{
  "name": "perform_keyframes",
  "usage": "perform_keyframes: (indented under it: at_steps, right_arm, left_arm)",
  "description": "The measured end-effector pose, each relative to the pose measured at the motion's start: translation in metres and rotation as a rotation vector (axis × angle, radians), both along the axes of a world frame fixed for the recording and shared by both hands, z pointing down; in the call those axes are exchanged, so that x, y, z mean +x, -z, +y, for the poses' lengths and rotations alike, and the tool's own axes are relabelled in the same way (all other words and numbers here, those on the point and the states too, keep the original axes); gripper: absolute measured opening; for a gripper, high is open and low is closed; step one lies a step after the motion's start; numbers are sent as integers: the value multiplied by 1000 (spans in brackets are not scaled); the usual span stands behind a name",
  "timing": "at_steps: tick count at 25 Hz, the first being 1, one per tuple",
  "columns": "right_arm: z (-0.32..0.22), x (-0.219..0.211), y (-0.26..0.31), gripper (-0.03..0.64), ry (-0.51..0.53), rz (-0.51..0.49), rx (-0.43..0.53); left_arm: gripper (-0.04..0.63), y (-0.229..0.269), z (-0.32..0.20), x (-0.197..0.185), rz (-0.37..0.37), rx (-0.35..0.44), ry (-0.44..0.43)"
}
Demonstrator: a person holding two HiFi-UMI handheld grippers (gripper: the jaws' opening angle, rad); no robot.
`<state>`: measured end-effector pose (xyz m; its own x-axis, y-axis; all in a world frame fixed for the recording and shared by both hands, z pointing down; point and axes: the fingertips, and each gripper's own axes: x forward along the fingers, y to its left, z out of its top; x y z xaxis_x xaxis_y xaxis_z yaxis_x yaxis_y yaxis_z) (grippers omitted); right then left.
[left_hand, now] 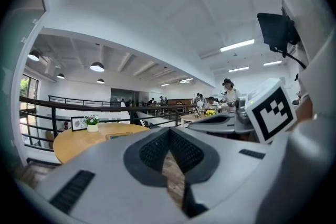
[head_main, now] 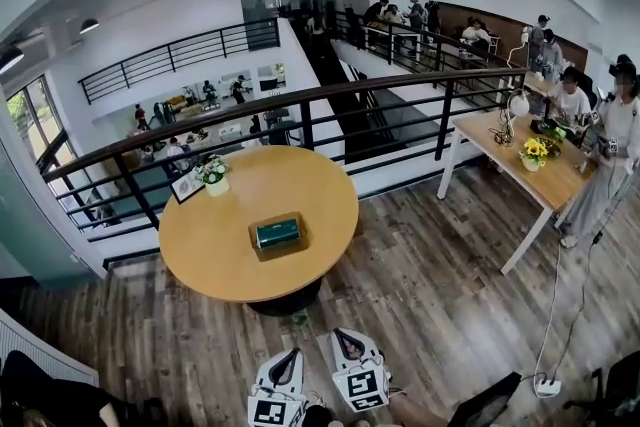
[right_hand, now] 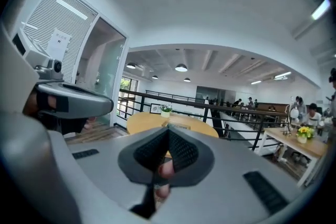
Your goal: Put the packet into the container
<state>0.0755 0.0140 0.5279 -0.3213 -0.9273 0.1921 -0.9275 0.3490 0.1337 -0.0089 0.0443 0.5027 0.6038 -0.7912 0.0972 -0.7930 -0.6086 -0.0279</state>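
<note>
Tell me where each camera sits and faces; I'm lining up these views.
Head view: on the person's head, looking down at the round table; left gripper and right gripper show at the bottom.
Left gripper view: on that gripper, facing the table; its shut jaws and the right gripper show.
Right gripper view: same heading; shut jaws, left gripper at left.
Shared: all show the table's flowerpot.

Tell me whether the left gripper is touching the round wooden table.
Apart. The head view shows the left gripper near the picture's bottom edge, with a stretch of wood floor lying between its tips and the round table.
</note>
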Motion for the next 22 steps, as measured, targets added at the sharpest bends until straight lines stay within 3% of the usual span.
perform_keyframes:
  at_steps: [12,22]
  right_arm:
    - [28,15,2,2,2,-7,11]
    - [9,28,32,2,-1,-7,26]
  left_arm:
    - [5,8,22,5,-59,48,54]
    - [5,38,6,20,-59,67,58]
